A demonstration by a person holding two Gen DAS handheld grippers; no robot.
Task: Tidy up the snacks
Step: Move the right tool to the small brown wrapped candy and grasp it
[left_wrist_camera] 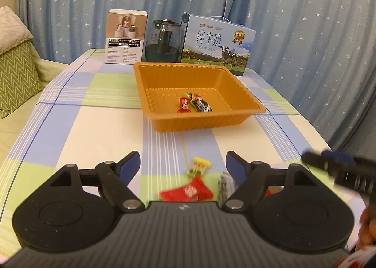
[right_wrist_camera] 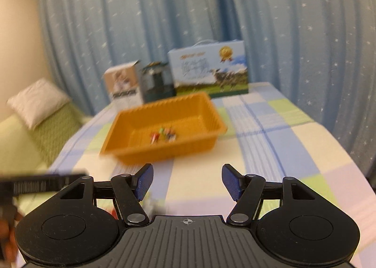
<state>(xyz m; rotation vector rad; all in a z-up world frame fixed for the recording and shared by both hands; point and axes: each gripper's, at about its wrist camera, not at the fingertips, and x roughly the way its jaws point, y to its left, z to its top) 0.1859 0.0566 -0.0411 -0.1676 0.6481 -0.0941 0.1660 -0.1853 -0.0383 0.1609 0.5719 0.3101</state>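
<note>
Ribbed orange plastic tray [left_wrist_camera: 244, 94] sits mid-table on a checked cloth [left_wrist_camera: 77, 124], holding three wrapped candies [left_wrist_camera: 195, 104]. More wrappers (red one [left_wrist_camera: 188, 191] blurred) lie near the left gripper [left_wrist_camera: 183, 164], jaws apart, empty. Right gripper [right_wrist_camera: 187, 180] likewise apart, empty. Milk carton [left_wrist_camera: 217, 43] stands behind the tray.

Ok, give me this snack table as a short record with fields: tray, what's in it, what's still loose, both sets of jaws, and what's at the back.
tray: orange tray on the checked tablecloth
in tray: red snack beside a few dark-wrapped ones
loose on cloth: yellow-topped snack, red packet, more partly hidden
left gripper: jaws open, empty
right gripper: jaws open, empty
back of table: small product box, dark green jar, milk carton
</note>
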